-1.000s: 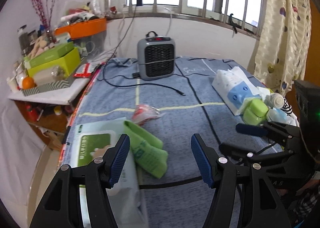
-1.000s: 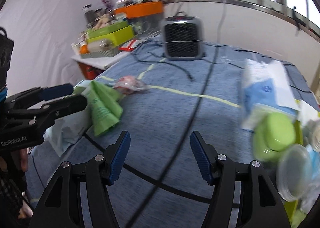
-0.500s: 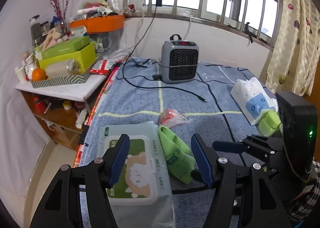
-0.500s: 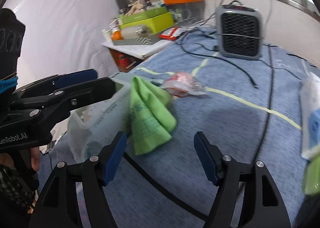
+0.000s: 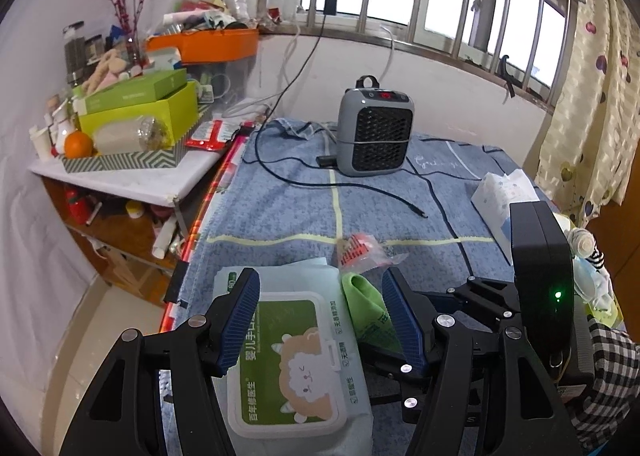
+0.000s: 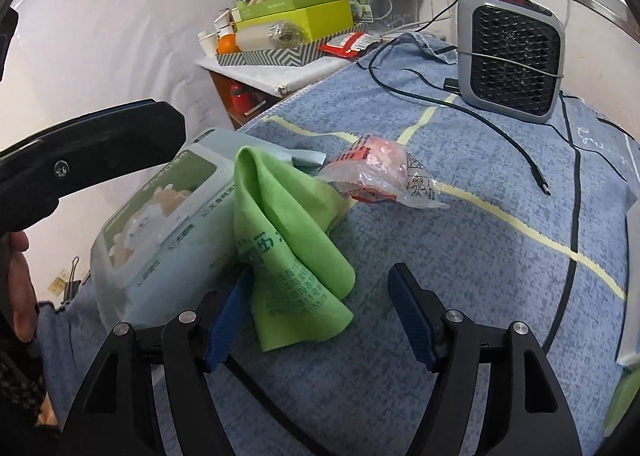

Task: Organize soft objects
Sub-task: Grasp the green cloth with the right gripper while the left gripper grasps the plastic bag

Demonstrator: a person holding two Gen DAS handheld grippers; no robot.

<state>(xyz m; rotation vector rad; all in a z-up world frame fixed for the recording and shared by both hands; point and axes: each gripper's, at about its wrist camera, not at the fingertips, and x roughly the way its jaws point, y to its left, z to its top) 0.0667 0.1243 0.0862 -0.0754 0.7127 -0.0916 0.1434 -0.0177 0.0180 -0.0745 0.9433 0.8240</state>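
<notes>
A folded bright green microfibre cloth with dark printed writing (image 6: pixel 292 252) lies on the blue towelling cover (image 6: pixel 480 256), draped against the side of a pale green soft pack of wet wipes with a sheep on its white flip lid (image 5: pixel 288 360). The cloth's lower end sits between the fingers of the right gripper (image 6: pixel 320 316): it overlaps the left blue pad, while a clear gap separates it from the right pad. These jaws have just been opening and stand wide, pressing on nothing.

The left gripper (image 5: pixel 324 320) hovers over the wipes pack, its jaws parted about halfway, with the pack's far end and lid showing between them. Whether the pads touch the pack cannot be told; it is not squeezed. The green cloth shows just inside this gripper's right finger, and the right gripper's black frame lies directly beyond that finger.

Just ahead of both grippers, past the cloth's top, lies a crumpled clear plastic wrapper with red printing (image 6: pixel 380 176). Further ahead stands a small grey fan heater with a black grille (image 5: pixel 374 128), with a black cable (image 6: pixel 500 136) running across the cover before it. To the left gripper's far right sits a white and blue soft packet (image 5: pixel 500 192). To the far left, a white side shelf (image 5: pixel 132 180) holds green boxes (image 5: pixel 140 108) and an orange tub (image 5: pixel 208 44).
</notes>
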